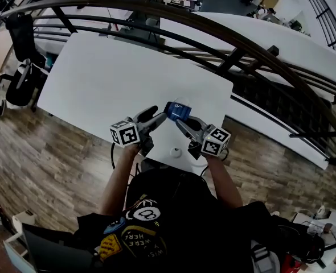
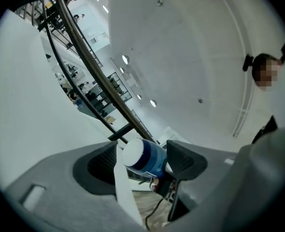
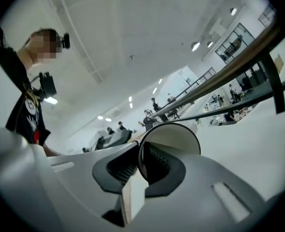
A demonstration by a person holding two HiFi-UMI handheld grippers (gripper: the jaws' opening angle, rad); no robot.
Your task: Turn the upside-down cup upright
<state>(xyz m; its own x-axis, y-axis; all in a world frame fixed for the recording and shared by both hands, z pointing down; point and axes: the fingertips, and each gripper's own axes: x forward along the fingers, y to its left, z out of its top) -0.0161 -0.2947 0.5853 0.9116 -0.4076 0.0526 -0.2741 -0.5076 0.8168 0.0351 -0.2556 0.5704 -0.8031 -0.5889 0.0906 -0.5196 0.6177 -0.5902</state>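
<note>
Currently the blue, white-lined cup (image 1: 177, 111) hangs sideways over the white surface (image 1: 99, 78). The left hand-held gripper (image 1: 159, 116) at 8 o'clock clamps its body, and the right hand-held gripper (image 1: 180, 123) at 4 o'clock pinches its rim. Uprighting and setting down remain.

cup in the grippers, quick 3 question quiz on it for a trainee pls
1. True or false: the cup stands on the table.
2. How does the right hand-held gripper hold the cup? a) shut on its wall, one jaw inside the mouth; b) clamped round its base; c) not at all, jaws wide open.
3. Fill in: the outside of the cup is ____.

Key: 1 false, it is held up in the air; 2 a; 3 blue.
</note>
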